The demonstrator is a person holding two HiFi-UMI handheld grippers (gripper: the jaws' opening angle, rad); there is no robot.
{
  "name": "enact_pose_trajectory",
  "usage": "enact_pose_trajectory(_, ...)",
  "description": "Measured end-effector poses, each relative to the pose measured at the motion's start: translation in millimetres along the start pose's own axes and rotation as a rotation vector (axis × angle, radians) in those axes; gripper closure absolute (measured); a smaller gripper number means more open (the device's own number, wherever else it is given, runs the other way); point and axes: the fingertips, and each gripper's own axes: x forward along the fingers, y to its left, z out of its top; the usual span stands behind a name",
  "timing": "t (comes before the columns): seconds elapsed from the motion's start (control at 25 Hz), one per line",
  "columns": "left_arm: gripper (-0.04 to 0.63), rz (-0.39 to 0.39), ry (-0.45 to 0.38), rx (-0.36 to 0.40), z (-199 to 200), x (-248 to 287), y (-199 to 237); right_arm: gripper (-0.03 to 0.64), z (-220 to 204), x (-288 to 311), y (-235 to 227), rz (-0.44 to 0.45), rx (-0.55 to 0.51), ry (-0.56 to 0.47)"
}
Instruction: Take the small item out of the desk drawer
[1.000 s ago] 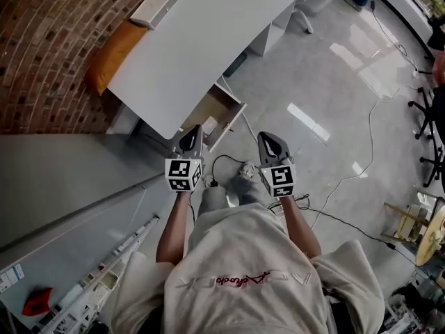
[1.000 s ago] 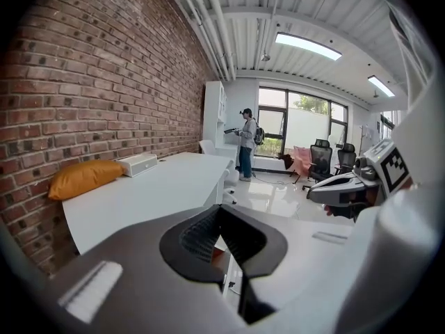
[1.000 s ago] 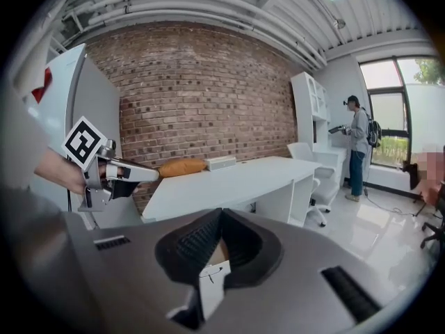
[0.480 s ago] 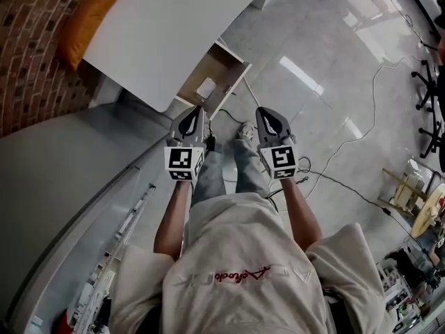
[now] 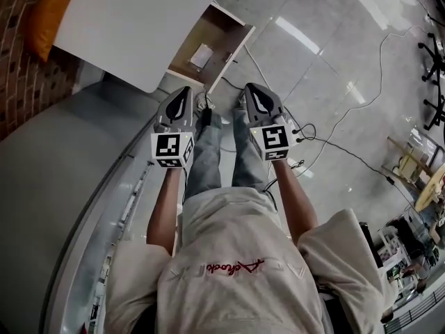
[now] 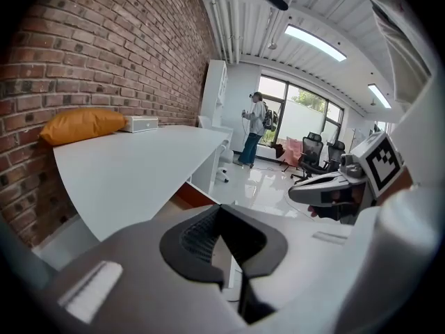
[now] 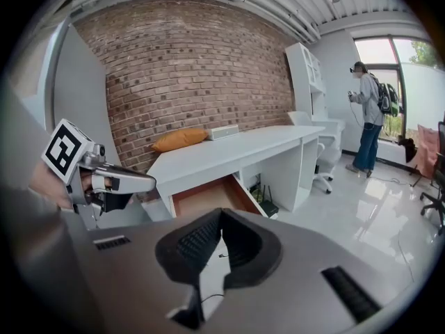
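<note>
Both of your claws, left claw [image 5: 183, 92] and right claw [image 5: 249, 89], are pressed together and empty, side by side, near the open wooden desk drawer [image 5: 217, 28] under the white tabletop [image 5: 132, 19]. Your small white flat item [image 5: 201, 54] lies inside that drawer, untouched.

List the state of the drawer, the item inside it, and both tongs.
Wooden desk drawer: pulled open under the white desk.
Small flat white item: lying inside the drawer, untouched.
Left tongs: shut, empty, held short of the drawer.
Right tongs: shut, empty, beside the left.
</note>
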Motion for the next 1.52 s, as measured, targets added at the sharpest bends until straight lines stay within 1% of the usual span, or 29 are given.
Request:
enact_pose_trajectory(0.24, 0.586, 0.021, -0.003, -0.023, -25.5, 14.4, 7.6, 0.604, -34.0, 14.7, -5.8, -0.017, 0.037, 0.018)
enact_pose_trajectory(0.44, 0.586, 0.038, 0.009, -0.047, -57.1, 30.3, 11.4, 0.604, -62.9, 27.6, -5.7, 0.001, 0.044, 0.037)
enact_pose_trajectory(0.56, 0.586, 0.042, 0.015, -0.046, -73.2, 39.5, 15.0, 0.604, -77.9, 35.3, -3.3, 0.013, 0.047, 0.063)
enact_pose_trajectory(0.72, 0.586, 0.057, 0.011, -0.051, -87.6, 44.5, 22.0, 0.604, -87.4, 43.8, 5.8, 0.053, 0.025, 0.060)
enact_pose_trajectory(0.92, 0.586, 0.095, -0.004, -0.083, -95.5, 44.6, 31.0, 0.604, -89.7, 63.2, 11.5, 0.122, -0.038, 0.065)
enact_pose_trajectory(1.0, 0.586, 0.104, -0.007, -0.097, -99.9, 43.9, 33.2, 0.604, -87.2, 74.8, 16.6, 0.167, -0.092, 0.072)
enact_pose_trajectory(1.08, 0.586, 0.111, -0.010, -0.112, -104.5, 42.1, 35.3, 0.604, -83.9, 86.7, 26.1, 0.224, -0.180, 0.082)
enact_pose_trajectory(1.36, 0.586, 0.142, -0.031, -0.160, -109.8, 33.4, 36.9, 0.604, -71.4, 118.4, 59.5, 0.442, -0.619, 0.123)
enact_pose_trajectory(1.52, 0.586, 0.162, -0.037, -0.183, -114.1, 30.2, 40.0, 0.604, -69.6, 139.5, 69.8, 0.547, -0.833, 0.145)
